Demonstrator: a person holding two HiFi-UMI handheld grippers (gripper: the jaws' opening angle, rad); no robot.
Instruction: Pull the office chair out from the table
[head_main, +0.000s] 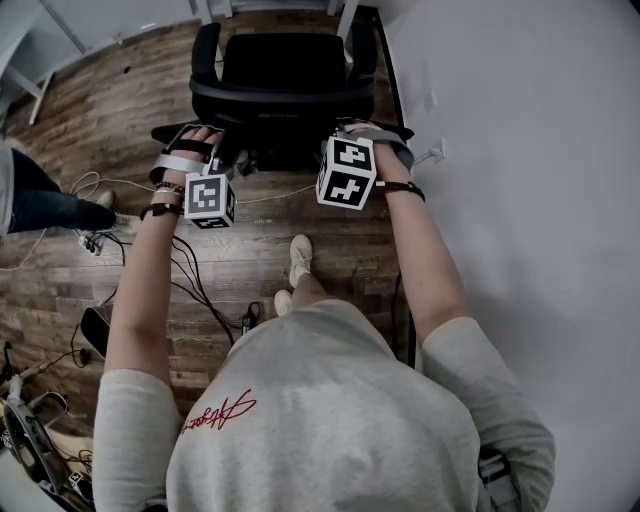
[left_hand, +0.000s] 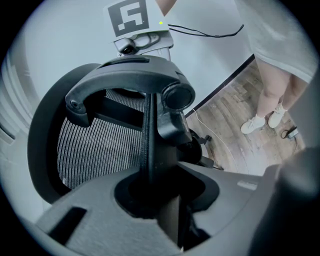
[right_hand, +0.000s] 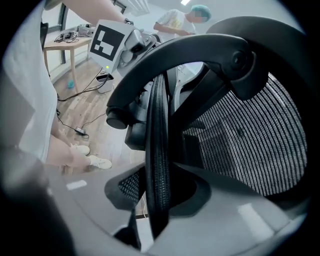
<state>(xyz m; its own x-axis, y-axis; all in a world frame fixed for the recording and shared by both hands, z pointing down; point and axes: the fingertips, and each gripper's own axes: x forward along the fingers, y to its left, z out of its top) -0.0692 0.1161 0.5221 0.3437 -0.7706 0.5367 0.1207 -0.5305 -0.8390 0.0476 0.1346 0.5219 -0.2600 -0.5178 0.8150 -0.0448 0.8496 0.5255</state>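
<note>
A black office chair (head_main: 283, 75) with a mesh backrest stands at the top of the head view, its back toward me. My left gripper (head_main: 214, 143) grips the backrest's left rim and my right gripper (head_main: 356, 130) grips its right rim. In the left gripper view the jaws (left_hand: 161, 202) are shut on the backrest's thin edge (left_hand: 149, 140), with the mesh (left_hand: 95, 150) to the left. In the right gripper view the jaws (right_hand: 159, 197) clamp the opposite edge (right_hand: 158, 150), with the mesh (right_hand: 250, 140) to the right. The chair's seat is mostly hidden.
White table legs (head_main: 346, 14) stand just beyond the chair. A white wall (head_main: 520, 150) with a black baseboard runs along the right. Cables (head_main: 190, 280) and a power strip (head_main: 90, 243) lie on the wooden floor. Another person's leg (head_main: 40, 205) is at the left.
</note>
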